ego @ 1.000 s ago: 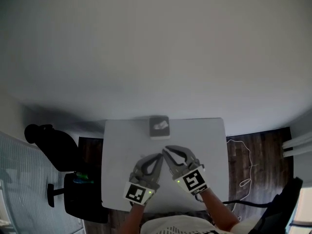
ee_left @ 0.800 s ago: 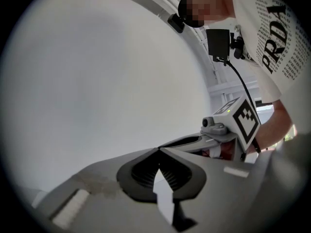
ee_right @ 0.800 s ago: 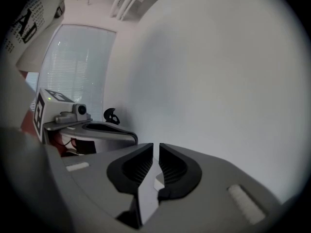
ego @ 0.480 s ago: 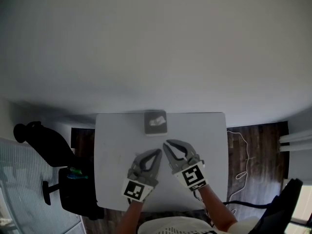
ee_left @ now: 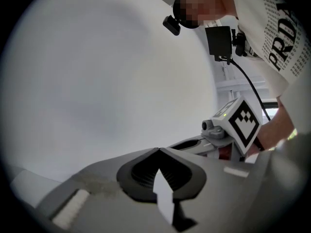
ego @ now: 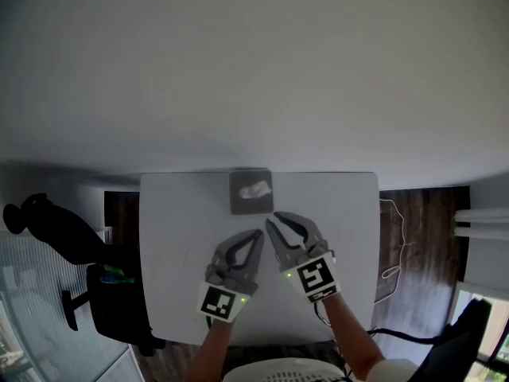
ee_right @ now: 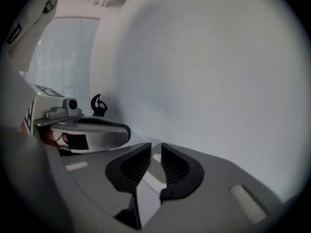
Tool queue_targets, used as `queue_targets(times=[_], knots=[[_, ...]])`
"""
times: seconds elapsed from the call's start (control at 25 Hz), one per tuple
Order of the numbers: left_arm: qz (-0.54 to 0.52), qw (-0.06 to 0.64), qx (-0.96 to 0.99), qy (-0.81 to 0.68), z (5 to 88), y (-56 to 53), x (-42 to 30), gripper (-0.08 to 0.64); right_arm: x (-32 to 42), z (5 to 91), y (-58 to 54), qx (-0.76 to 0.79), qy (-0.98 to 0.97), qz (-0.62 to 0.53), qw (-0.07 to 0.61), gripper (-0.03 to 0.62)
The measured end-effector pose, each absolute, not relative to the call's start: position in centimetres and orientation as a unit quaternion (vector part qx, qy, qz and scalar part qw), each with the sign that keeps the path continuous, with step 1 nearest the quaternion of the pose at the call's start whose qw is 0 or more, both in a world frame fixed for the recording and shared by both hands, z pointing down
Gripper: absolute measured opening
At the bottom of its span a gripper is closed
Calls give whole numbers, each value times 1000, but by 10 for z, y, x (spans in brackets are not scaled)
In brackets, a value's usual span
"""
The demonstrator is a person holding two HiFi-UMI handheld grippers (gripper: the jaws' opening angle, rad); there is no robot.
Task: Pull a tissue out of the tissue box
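Note:
A grey tissue box (ego: 250, 192) stands at the far middle edge of the white table (ego: 175, 253), with a white tissue (ego: 256, 189) sticking out of its top. Both grippers hover over the table's middle, short of the box and pointing toward it. My left gripper (ego: 258, 234) is shut, its dark pads meeting at the tips (ee_left: 159, 150), with nothing in it. My right gripper (ego: 273, 218) is opening: a narrow gap (ee_right: 155, 147) shows between its ribbed pads and nothing lies in it. Each gripper also shows in the other's view: the right gripper (ee_left: 233, 125), the left gripper (ee_right: 90, 129).
A black office chair (ego: 48, 229) and a dark bin (ego: 115, 297) stand left of the table on the wood floor. A white cable (ego: 394, 249) trails on the floor at the right. A plain white wall rises behind the table.
Both grippers have come lower over the table and a little closer to the tissue box. The head view has shifted, so the table looks wider and sits higher in the frame.

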State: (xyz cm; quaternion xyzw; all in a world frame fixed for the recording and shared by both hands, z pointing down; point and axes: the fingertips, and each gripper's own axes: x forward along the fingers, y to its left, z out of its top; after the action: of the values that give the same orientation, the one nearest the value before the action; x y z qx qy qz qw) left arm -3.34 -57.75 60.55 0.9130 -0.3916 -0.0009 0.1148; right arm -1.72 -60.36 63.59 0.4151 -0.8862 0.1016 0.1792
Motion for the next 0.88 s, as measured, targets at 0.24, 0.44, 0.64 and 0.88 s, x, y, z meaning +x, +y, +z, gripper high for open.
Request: queue_targets(times=[0.24, 0.44, 0.64, 0.88], knots=[[0, 121, 909, -398, 638, -595, -34, -9, -20, 670, -622, 419, -880, 116, 193, 81], [-2, 131, 904, -408, 654, -605, -38, -9, -21, 689, -632, 426, -873, 122, 204, 84], [0, 127, 903, -411, 665, -611, -41, -9, -13, 701, -644, 448, -858, 138, 210, 95], [-2, 131, 903, -409, 677, -618, -39, -9, -8, 715, -656, 458, -849, 151, 215, 114]])
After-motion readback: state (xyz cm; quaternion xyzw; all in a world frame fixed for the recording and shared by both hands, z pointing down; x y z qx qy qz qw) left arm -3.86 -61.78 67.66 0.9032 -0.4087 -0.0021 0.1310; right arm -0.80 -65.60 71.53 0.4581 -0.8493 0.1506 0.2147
